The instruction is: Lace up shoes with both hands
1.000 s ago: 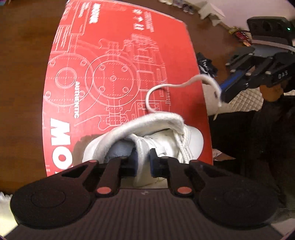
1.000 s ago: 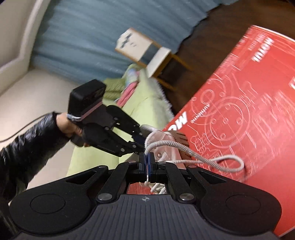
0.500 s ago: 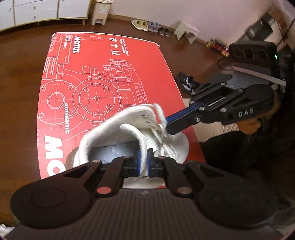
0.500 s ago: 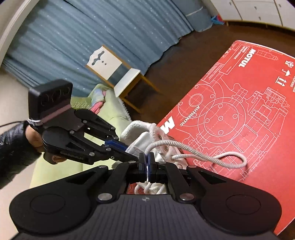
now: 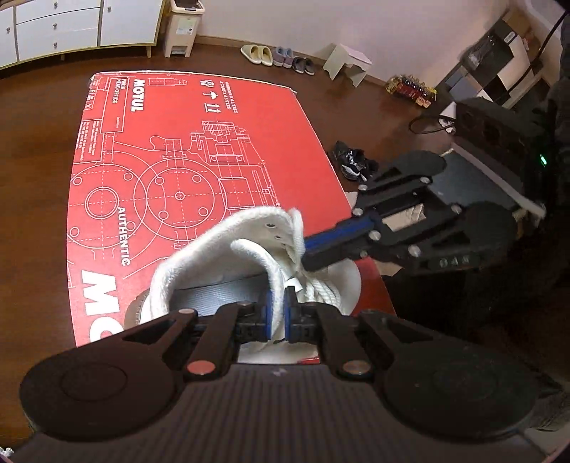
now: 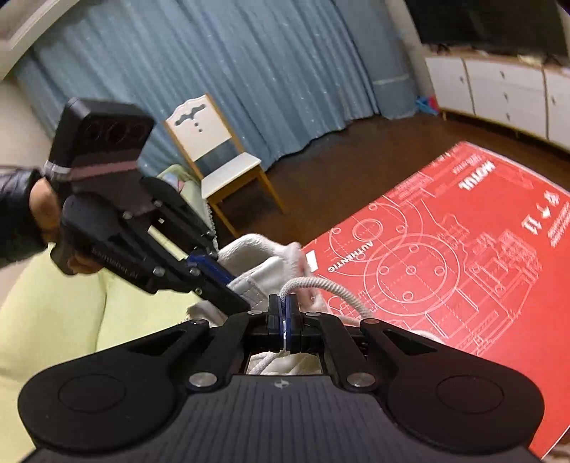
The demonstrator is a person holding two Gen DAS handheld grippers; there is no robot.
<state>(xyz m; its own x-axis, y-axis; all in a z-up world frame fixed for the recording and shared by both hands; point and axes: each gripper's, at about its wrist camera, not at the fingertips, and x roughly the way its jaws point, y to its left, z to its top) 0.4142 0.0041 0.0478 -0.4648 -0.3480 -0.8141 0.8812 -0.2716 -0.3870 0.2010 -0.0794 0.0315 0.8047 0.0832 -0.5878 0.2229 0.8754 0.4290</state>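
A white high-top shoe [image 5: 249, 270] stands on a large red printed cardboard sheet [image 5: 185, 149] laid on the dark wooden floor [image 5: 32, 149], near the sheet's close edge. The left gripper [image 5: 277, 313] points steeply down at the shoe's opening, and its blue pads are clenched on the white material at the shoe's collar or tongue; which of the two cannot be told. In the right wrist view the same left gripper [image 6: 233, 290] reaches in from the left, held by a hand [image 6: 44, 213] in a dark sleeve [image 6: 16, 199], with its tips against the shoe [image 6: 263, 263]. The right gripper [image 6: 281, 313] is clamped on the white lace [image 6: 320, 286], which arches out of the pads and curves down to the right towards the shoe. In the left wrist view the right gripper [image 5: 310, 253] comes in from the right, its tips beside the eyelet row at the shoe's upper, where coils of lace [image 5: 317, 288] lie bunched. Beyond the sheet stand a white drawer unit [image 5: 71, 25], a pedal bin [image 5: 181, 28], pairs of slippers [image 5: 256, 53] along the wall and a small white stool [image 5: 347, 64]. The right wrist view shows blue curtains [image 6: 231, 71] and a white wooden chair [image 6: 213, 160].
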